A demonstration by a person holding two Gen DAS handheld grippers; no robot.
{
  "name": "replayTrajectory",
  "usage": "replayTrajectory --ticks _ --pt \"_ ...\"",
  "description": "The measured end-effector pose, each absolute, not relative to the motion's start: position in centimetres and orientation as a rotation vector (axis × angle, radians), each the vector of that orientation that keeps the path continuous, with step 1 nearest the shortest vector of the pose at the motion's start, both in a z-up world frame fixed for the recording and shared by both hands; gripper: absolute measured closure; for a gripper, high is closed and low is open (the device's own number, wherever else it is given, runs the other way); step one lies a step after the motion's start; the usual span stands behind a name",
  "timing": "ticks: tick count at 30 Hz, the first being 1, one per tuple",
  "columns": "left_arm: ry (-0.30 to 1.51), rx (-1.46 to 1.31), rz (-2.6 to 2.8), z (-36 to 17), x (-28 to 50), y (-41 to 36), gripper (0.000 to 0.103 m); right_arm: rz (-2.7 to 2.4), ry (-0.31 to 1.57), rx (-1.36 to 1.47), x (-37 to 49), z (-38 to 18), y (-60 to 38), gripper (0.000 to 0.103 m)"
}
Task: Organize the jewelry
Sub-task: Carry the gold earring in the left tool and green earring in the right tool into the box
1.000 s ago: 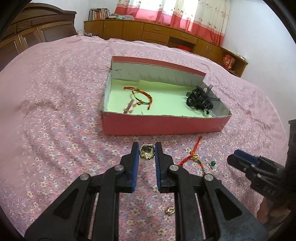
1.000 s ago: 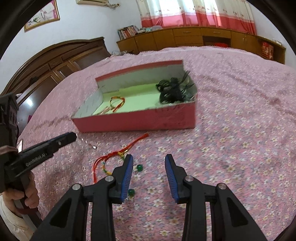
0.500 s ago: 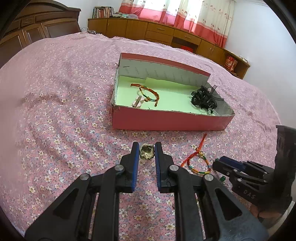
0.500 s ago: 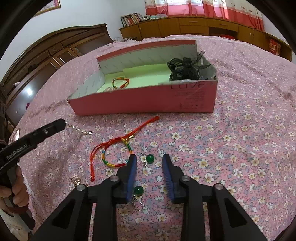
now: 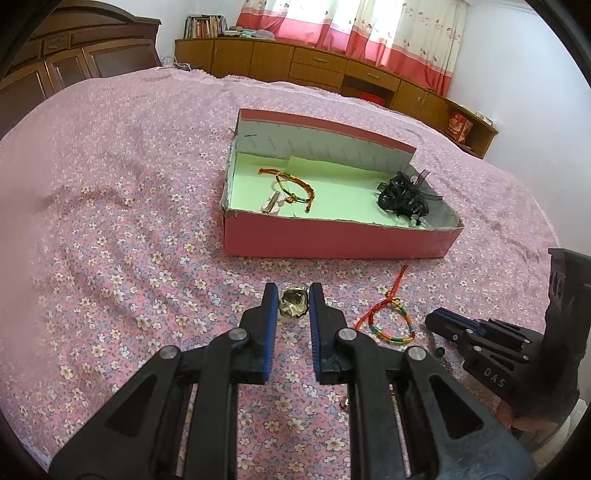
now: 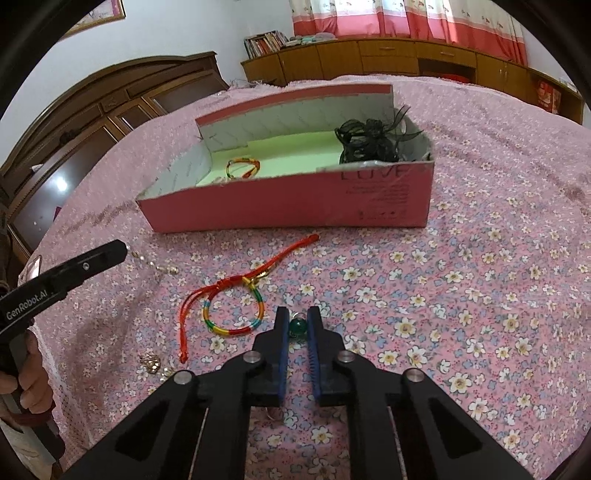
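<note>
- Your left gripper [image 5: 293, 295] is clenched on the gold pendant [image 5: 293, 302], short of the pink box [image 5: 332, 243]; its dangling chain may snag the bedspread [image 5: 129, 229].
- Your right gripper [image 6: 297, 320] is closed around the green bead earring [image 6: 297, 326], on the bedspread beside the rainbow bracelet [image 6: 236, 314]; the round bead may slip out.

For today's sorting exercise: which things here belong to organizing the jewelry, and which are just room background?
Job:
pink box
gold piece in left gripper
green bead earring in right gripper
rainbow bracelet
gold charm

Background:
floral bedspread
wooden cabinets
curtains
</note>
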State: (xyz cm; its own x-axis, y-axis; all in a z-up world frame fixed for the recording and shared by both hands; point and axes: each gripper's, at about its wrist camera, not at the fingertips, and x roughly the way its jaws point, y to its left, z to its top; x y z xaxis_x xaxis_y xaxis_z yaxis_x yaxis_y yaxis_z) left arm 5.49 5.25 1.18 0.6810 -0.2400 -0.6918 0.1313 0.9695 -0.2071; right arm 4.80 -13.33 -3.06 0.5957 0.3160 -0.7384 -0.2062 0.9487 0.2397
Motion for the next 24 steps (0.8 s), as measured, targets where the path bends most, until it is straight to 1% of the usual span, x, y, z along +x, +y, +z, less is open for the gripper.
replayTrajectory --ticks 24 --pt "0.657 -0.125 -0.197 5.1 3.7 4.4 0.095 0.325 0.616 0.112 1.4 4.1 -13.3 0.092"
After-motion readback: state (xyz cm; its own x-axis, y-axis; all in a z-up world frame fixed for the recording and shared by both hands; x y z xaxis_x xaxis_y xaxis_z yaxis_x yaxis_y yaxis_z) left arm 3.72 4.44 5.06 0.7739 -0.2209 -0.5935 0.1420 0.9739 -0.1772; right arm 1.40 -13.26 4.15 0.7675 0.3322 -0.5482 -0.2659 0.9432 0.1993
